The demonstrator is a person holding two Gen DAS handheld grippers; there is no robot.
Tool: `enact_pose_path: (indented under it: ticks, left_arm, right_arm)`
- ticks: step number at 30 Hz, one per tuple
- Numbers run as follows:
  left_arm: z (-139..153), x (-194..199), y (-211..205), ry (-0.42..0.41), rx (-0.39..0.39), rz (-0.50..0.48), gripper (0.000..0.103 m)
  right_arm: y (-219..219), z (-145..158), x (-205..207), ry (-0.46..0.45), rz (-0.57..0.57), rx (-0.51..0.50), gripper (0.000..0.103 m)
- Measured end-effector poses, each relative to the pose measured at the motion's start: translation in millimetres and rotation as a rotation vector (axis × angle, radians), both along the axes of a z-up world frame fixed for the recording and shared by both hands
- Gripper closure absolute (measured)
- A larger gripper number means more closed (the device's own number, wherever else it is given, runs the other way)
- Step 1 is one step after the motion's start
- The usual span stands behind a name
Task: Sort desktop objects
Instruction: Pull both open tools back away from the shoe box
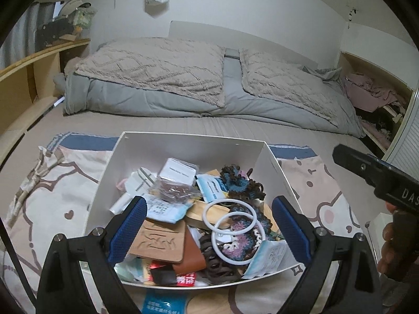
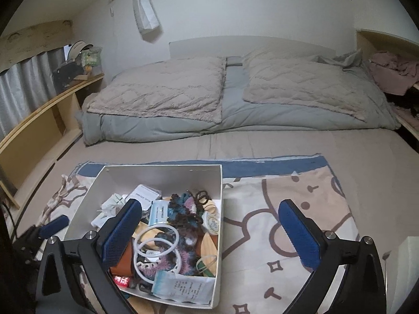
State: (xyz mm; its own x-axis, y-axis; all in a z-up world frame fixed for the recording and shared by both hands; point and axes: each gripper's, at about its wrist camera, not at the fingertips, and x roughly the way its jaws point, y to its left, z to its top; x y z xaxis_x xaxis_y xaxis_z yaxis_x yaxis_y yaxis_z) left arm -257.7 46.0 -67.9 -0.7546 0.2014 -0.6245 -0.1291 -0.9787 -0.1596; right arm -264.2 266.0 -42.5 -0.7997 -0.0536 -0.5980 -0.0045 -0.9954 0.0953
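Box: white cardboard box (image 1: 277,172) sits on a cartoon-print blanket (image 2: 301,198) on the bed (image 2: 262,144), toward the blanket's left side, and it's stuffed.
Inside: two white rings (image 1: 230,225) overlapping on top, crocheted scrunchies (image 1: 243,180), a wooden card (image 1: 157,240) with cut-out shapes, a brown wallet (image 1: 192,255), paper packets, a small clear case (image 1: 178,174).
Left tongs: left tongs (image 1: 208,230) spread wide right over the box, nothing between the blue pads.
Right tongs: right tongs (image 2: 209,233) also released, holding nothing; one finger over the box's near-left part, the other over bare blanket.
Background: two pillows (image 2: 162,91) near the headboard, wooden shelf (image 2: 39,120) along the left.
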Motion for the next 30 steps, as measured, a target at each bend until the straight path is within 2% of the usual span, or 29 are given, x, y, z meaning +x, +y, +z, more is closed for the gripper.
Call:
enact_pose_path:
  ticks: [3,8,12,19,30]
  left_arm:
    - [6,6,-5,0.013,-0.005,0.015,0.000]
    - [20,16,-13,0.025,-0.004,0.017,0.000]
    - [37,27,-16,0.069,-0.027,0.012,0.000]
    - [61,42,-26,0.117,-0.002,0.010,0.000]
    - [80,63,-33,0.148,-0.017,0.005,0.000]
  right_arm:
    - [-1,2,7,0.015,-0.015,0.011,0.000]
    - [-5,8,17,0.037,-0.025,0.016,0.000]
    - [-13,12,26,0.041,-0.017,0.041,0.000]
    - [-21,21,41,0.064,-0.010,0.060,0.000]
    - [-23,44,71,0.104,-0.014,0.079,0.000]
